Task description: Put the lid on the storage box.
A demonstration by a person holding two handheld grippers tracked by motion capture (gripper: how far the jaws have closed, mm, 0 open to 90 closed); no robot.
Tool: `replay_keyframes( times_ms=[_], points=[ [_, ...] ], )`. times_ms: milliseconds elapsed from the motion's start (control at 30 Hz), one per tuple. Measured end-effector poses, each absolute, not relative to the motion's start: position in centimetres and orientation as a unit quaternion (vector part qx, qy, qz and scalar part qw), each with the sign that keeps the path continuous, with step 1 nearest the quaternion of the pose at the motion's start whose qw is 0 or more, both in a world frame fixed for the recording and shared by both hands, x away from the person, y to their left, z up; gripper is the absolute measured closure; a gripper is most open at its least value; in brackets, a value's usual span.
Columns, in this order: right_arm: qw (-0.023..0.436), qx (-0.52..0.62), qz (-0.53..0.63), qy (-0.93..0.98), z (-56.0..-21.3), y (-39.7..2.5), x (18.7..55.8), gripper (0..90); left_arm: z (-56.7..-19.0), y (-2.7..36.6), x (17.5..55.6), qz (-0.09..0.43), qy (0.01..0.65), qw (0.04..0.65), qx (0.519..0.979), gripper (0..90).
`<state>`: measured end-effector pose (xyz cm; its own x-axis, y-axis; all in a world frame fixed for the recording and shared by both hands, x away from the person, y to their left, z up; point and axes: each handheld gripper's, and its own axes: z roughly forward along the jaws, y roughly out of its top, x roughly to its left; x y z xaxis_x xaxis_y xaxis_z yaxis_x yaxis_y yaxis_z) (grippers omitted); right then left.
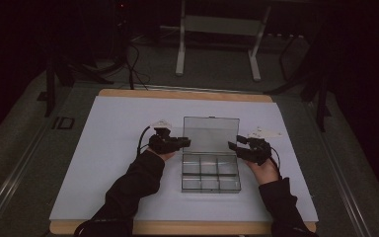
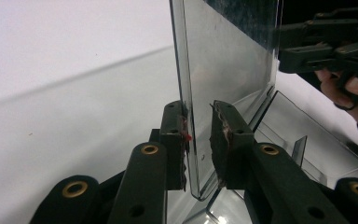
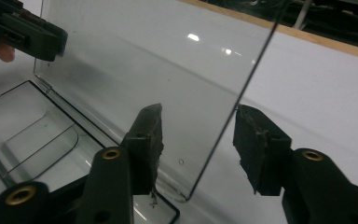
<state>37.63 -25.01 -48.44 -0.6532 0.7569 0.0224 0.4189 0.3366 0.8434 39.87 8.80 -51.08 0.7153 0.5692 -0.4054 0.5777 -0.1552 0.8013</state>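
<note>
Clear plastic box (image 1: 210, 170): high view; it sits at the middle of the white sheet (image 1: 103, 148) on the table (image 1: 187, 95), base split into six small compartments, all seemingly empty.
Lid (image 1: 210, 133): high view; raised upright at the far edge of the box, hinged there.
Left gripper (image 1: 182, 142): high view; held in the person's left hand (image 1: 159, 154), its tips at the left edge of the lid.
Right gripper (image 1: 234, 146): high view; held in the right hand (image 1: 265, 170), its tips at the right edge of the lid.
Sleeves: high view; both forearms in dark sleeves come in from the near edge of the table.
Lid, left gripper view (image 2: 223, 65): stands edge-on between the two jaws; the left pad lies against it or nearly so, the right pad stands clear with a visible gap.
Left gripper state (image 2: 198, 135): jaws spread narrowly around the lid edge, not pressed on it.
Other gripper (image 2: 326, 46): left gripper view; at the far edge of the lid, upper right.
Lid, right gripper view (image 3: 158, 79): its side edge runs between the jaws; one pad shows through the clear panel.
Right gripper state (image 3: 198, 140): jaws wide apart, straddling the lid edge, neither pad clearly touching.
Box base (image 3: 28, 126): right gripper view; lower left, dividers visible.
</note>
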Motion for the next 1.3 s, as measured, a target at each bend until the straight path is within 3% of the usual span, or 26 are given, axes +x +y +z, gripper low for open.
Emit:
replay_keyframes(
  times_ms=[133,567,1300],
  points=[
    [0.19,0.377,0.434,0.796,-48.7,-24.8,38.0,62.8,-51.0,8.8,39.8,-0.002,0.374,0.529,0.761,76.8],
    [0.179,0.367,0.442,0.799,-48.0,-25.7,37.3,73.5,-50.3,8.7,39.0,0.015,0.363,0.529,0.767,76.6],
    [0.178,0.339,0.449,0.808,-47.8,-26.4,35.0,79.1,-49.3,9.4,35.9,0.044,0.345,0.519,0.781,72.7]
  ],
)
